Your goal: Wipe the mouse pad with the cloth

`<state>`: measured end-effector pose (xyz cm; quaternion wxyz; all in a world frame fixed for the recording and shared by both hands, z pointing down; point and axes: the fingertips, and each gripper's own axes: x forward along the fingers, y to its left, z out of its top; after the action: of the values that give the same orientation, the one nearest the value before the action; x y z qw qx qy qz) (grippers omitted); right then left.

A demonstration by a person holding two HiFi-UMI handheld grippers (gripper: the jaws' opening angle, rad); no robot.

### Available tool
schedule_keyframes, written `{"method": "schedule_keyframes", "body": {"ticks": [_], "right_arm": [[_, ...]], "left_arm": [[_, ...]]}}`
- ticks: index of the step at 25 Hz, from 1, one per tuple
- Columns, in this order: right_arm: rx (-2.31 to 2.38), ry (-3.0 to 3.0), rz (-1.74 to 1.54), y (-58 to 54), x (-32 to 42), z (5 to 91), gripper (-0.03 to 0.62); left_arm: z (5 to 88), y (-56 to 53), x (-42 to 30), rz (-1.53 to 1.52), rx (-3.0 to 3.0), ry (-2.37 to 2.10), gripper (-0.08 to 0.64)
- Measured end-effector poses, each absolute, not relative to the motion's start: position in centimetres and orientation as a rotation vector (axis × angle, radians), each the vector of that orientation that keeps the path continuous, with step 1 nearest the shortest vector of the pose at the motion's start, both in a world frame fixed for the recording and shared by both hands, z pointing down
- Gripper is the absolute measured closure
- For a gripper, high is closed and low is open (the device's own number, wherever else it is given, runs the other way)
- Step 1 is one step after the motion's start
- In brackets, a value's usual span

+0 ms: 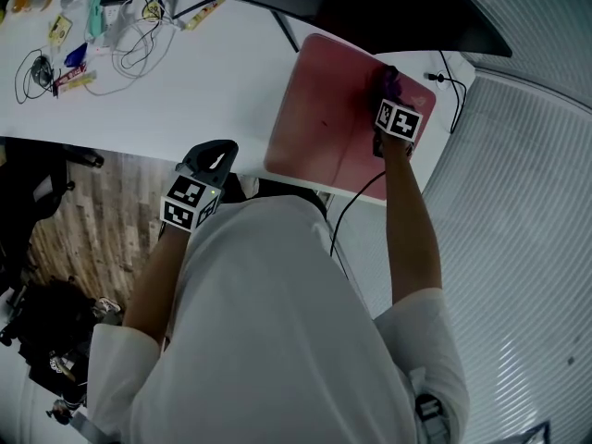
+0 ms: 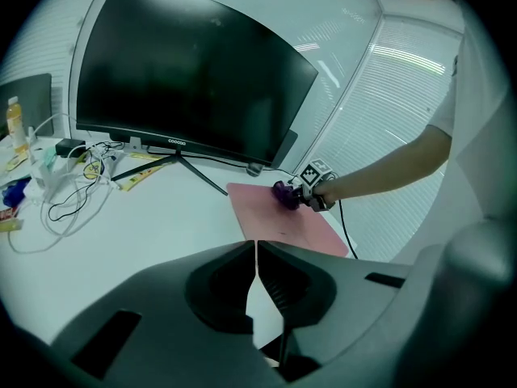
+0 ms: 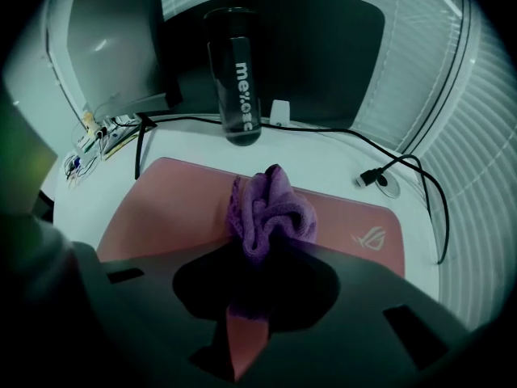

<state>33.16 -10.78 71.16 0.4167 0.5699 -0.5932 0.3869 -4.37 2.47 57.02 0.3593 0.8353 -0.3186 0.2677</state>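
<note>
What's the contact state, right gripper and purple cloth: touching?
Touching. The right gripper view shows the right gripper with its jaws closed on the purple cloth, whose bunched end sticks out over the pink mouse pad.

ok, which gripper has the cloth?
The right gripper: its jaws are shut on the purple cloth over the pink pad. The left gripper is shut on nothing, away from the pad.

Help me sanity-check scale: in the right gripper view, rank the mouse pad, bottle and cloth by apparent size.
1. mouse pad
2. bottle and cloth look alike; the cloth is nearer the camera, so unranked.
</note>
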Motion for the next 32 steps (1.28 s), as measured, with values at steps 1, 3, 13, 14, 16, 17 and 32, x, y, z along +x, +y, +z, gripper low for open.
{"method": "schedule_keyframes", "body": {"ticks": [1, 3, 13, 14, 16, 17, 32], "right_arm": [[1.423, -1.497, 0.966, -10.9, 32.4, 71.1, 0.505], [1.405, -1.517, 0.962, -11.2, 30.7, 70.8, 0.505], [1.314, -1.606, 0.958, -12.8, 22.1, 71.1, 0.506], [1.305, -1.611, 0.955, -12.9, 21.2, 71.1, 0.506], [1.295, -1.619, 0.950, -13.2, 19.8, 71.1, 0.505], [1.293, -1.623, 0.949, -13.3, 19.2, 71.0, 0.505], [1.104, -1.648, 1.041, -9.2, 10.0, 70.5, 0.506]], "left_arm": [[56.9, 2.4, -4.7, 0.687, 2.153, -0.824, 0.537], [56.8, 2.3, -5.2, 0.679, 2.152, -0.827, 0.537], [56.7, 1.5, -8.7, 0.662, 2.151, -0.848, 0.537], [56.7, 1.4, -9.1, 0.661, 2.152, -0.850, 0.537], [56.6, 1.3, -10.0, 0.659, 2.151, -0.854, 0.537], [56.6, 1.2, -10.4, 0.657, 2.150, -0.856, 0.537], [55.2, -0.7, -15.8, 0.648, 2.235, -0.818, 0.537]]}}
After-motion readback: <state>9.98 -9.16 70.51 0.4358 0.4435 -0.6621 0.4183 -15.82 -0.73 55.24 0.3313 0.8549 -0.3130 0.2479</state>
